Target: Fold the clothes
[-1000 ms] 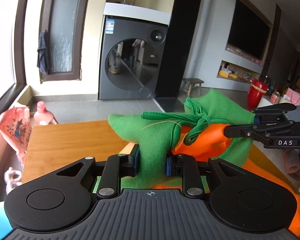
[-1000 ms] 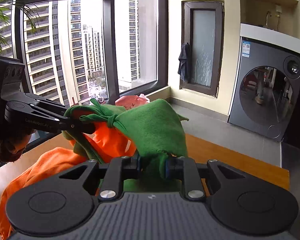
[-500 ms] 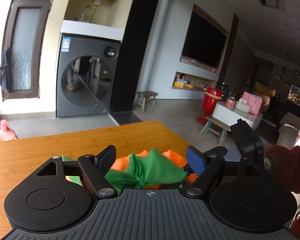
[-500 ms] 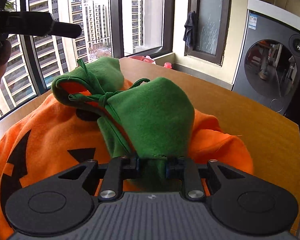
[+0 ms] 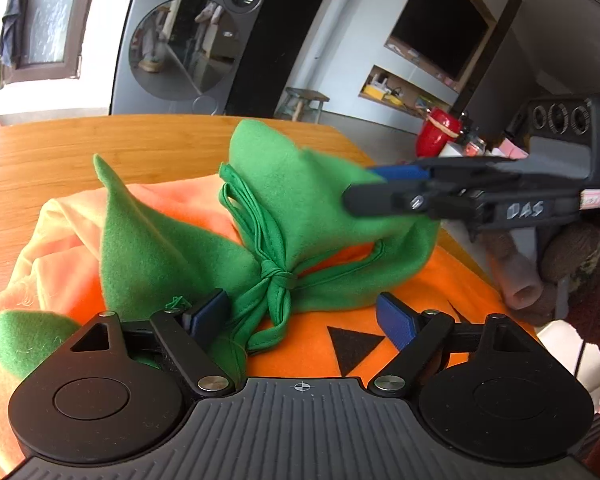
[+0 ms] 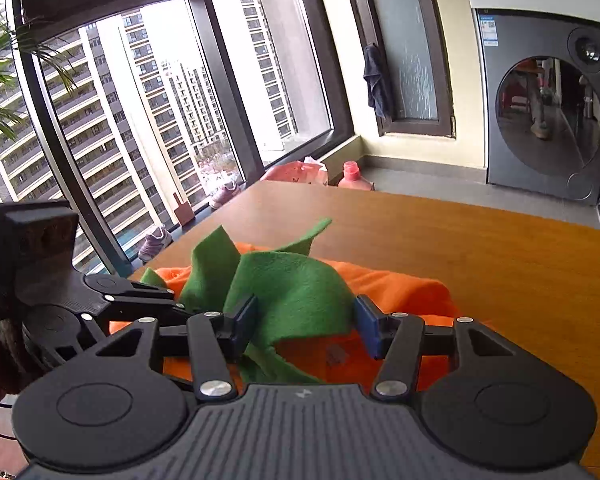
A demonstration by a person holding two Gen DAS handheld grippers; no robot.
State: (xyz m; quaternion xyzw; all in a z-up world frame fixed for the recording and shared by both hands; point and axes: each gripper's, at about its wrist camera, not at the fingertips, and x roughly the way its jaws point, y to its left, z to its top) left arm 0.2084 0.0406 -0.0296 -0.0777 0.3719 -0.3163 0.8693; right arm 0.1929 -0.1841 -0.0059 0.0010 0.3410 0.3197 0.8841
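An orange pumpkin costume [image 5: 312,336] with black face patches lies bunched on the wooden table [image 5: 100,148]. Its green felt collar [image 5: 300,200] sits on top, tied in a knot [image 5: 278,278]. My left gripper [image 5: 300,320] hangs low over the knot, its jaws opening wide; the ties lie loose between the pads, which press on nothing. In the right wrist view a green collar flap [image 6: 296,292] stands between the opening jaws of my right gripper [image 6: 305,322], and the pads do not squeeze it. The right gripper [image 5: 374,188] also shows over the collar, and the left gripper [image 6: 168,300] beside it.
A grey washing machine [image 5: 188,40] stands beyond the table's far edge. Tall windows [image 6: 160,100] run along one side, with a pink bottle [image 6: 350,176] on the floor below. A stool [image 5: 306,102] and a red pot [image 5: 438,132] lie past the table's right edge.
Both grippers held the green collar up a second ago. The costume has come down onto the table, and both sets of jaws have opened off the felt, the left one first.
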